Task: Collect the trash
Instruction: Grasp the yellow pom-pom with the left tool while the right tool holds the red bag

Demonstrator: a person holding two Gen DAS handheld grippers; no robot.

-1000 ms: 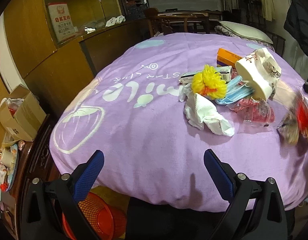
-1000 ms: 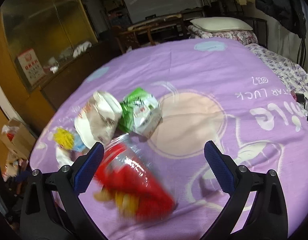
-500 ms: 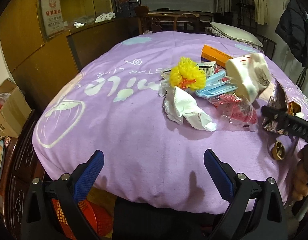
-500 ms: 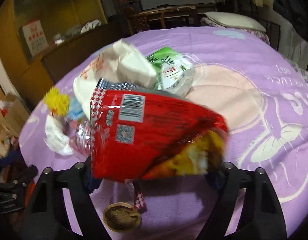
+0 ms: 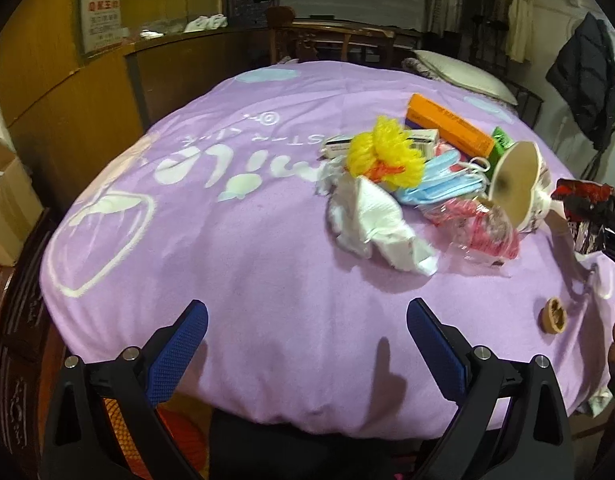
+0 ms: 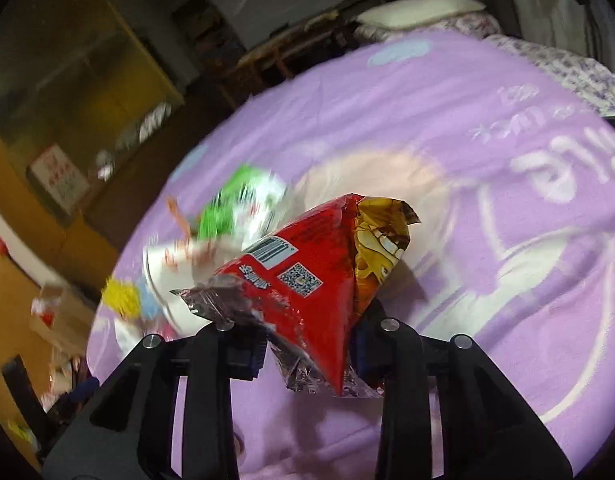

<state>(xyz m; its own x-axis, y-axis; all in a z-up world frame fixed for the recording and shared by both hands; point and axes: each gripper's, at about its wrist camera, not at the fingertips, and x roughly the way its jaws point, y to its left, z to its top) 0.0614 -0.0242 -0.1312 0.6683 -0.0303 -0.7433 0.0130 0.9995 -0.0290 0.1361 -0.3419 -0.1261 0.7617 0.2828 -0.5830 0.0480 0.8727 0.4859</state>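
One piece down so far, the right gripper (image 6: pixel 307 354) has just closed its fingers on the red snack bag (image 6: pixel 307 280) above the table (image 5: pixel 247 272), left gripper (image 5: pixel 307 344) wide and empty, tissue (image 5: pixel 377 224), masks (image 5: pixel 439 178), cup (image 5: pixel 515 184) all left

A red and gold snack bag (image 6: pixel 319 276), a yellow mesh ball (image 5: pixel 385 152), a purple white-printed cloth (image 5: pixel 235 240).
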